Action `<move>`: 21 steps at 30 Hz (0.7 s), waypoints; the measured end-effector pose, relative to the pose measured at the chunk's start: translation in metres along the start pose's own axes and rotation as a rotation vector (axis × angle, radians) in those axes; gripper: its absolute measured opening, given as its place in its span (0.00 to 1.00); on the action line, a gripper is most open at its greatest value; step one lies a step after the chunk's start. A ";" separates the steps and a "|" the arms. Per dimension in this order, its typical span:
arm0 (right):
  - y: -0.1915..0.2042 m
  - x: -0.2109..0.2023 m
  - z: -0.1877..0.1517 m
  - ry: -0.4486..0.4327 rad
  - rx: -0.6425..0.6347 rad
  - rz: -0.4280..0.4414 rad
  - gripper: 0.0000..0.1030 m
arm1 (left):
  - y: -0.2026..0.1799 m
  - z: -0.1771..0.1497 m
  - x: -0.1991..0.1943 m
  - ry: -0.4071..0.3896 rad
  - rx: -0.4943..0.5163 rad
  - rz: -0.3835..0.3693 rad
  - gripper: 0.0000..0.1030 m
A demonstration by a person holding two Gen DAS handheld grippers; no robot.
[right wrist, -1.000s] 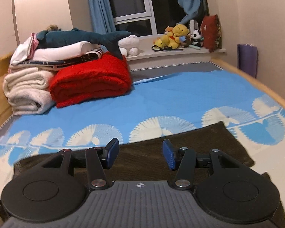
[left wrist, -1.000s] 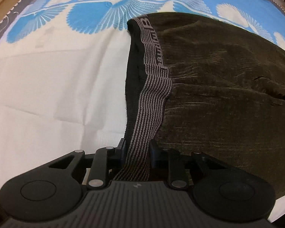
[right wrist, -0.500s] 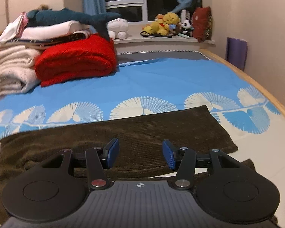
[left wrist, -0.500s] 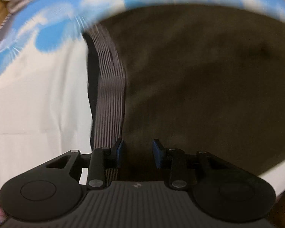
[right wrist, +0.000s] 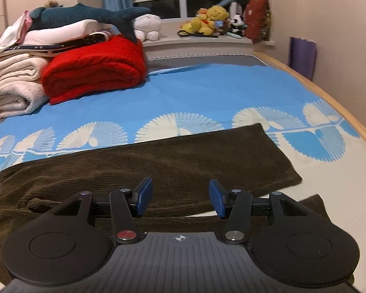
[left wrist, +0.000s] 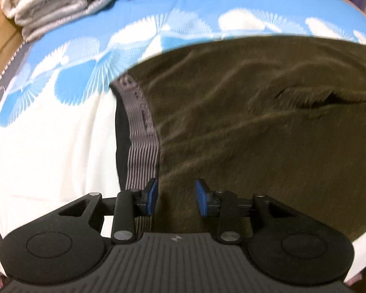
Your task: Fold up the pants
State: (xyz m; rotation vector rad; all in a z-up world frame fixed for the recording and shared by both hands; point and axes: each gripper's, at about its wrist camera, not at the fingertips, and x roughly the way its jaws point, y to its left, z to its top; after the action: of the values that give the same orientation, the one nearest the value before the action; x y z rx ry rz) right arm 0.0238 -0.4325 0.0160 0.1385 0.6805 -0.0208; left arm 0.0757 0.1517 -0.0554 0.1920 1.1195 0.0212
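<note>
Dark olive-brown corduroy pants (left wrist: 256,122) lie flat across the bed, waist to the left, legs stretching right (right wrist: 183,161). The grey striped waistband (left wrist: 142,131) runs down the left edge. My left gripper (left wrist: 175,197) is open and empty, hovering over the near waist corner, its left finger beside the waistband. My right gripper (right wrist: 180,196) is open and empty above the pants' near leg around mid-length. The two leg hems end at the right (right wrist: 290,178).
The bedsheet (right wrist: 207,92) is blue with white fan prints, white toward the near side. Folded white towels (right wrist: 14,85) and a red blanket (right wrist: 92,70) are stacked at the far left, with a plush shark on top. The wooden bed edge (right wrist: 341,112) curves on the right.
My left gripper let go of the striped waistband, opened and pulled back and up. My right gripper rose and moved a bit, staying open.
</note>
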 end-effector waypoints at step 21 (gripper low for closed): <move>-0.010 0.013 0.001 0.013 -0.016 -0.094 0.50 | -0.025 0.043 -0.006 -0.232 -0.041 -0.054 0.40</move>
State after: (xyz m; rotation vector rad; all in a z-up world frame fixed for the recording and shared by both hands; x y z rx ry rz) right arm 0.0337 -0.4425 0.0080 0.0914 0.6993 -0.1052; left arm 0.1094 0.1205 -0.0362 0.1240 0.8915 -0.0259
